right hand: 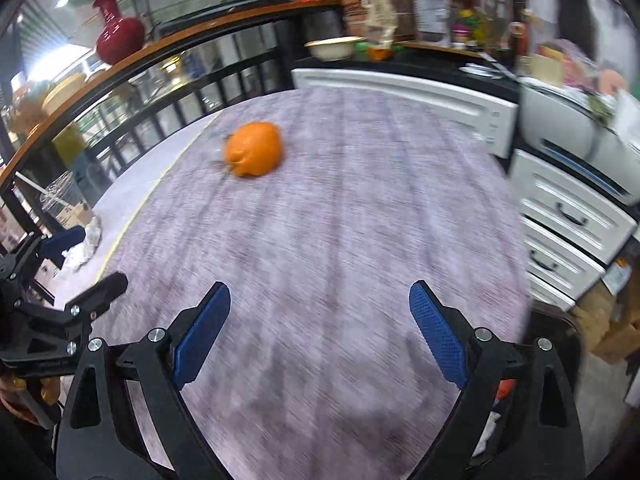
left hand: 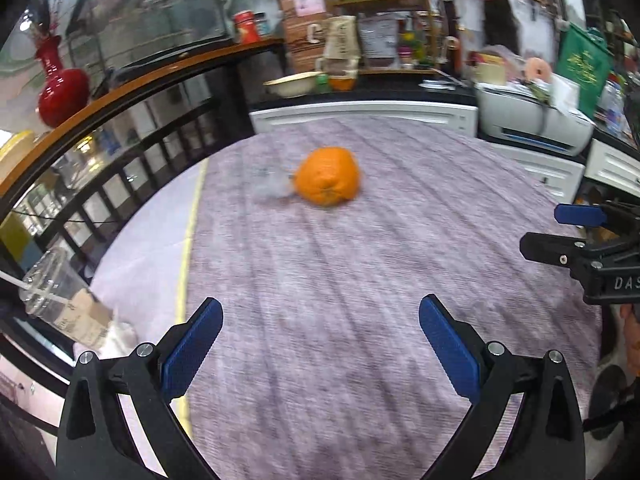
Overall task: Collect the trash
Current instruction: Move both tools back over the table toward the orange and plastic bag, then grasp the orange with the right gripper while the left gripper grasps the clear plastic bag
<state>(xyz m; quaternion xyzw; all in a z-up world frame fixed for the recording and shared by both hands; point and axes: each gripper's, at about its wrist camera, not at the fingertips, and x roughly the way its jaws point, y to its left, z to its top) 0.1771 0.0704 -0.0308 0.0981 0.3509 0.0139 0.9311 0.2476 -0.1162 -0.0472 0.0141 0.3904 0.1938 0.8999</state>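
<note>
An orange (left hand: 328,176) (right hand: 254,154) lies on the purple-grey tablecloth (left hand: 340,280) (right hand: 340,220), with a blurred clear wrapper (left hand: 270,184) at its left side. A clear plastic cup (left hand: 60,294) (right hand: 64,200) with a straw stands at the table's left edge, crumpled white paper (right hand: 86,246) beside it. My left gripper (left hand: 320,340) is open and empty, well short of the orange. My right gripper (right hand: 320,328) is likewise open and empty. Each gripper shows at the edge of the other's view: the right one (left hand: 560,232) and the left one (right hand: 80,256).
A black railing with a wooden shelf (left hand: 120,88) and a red vase (left hand: 60,84) (right hand: 118,32) runs along the left. White cabinets (left hand: 360,116) (right hand: 560,216), a printer (left hand: 536,120) and cluttered shelves stand behind and right of the table.
</note>
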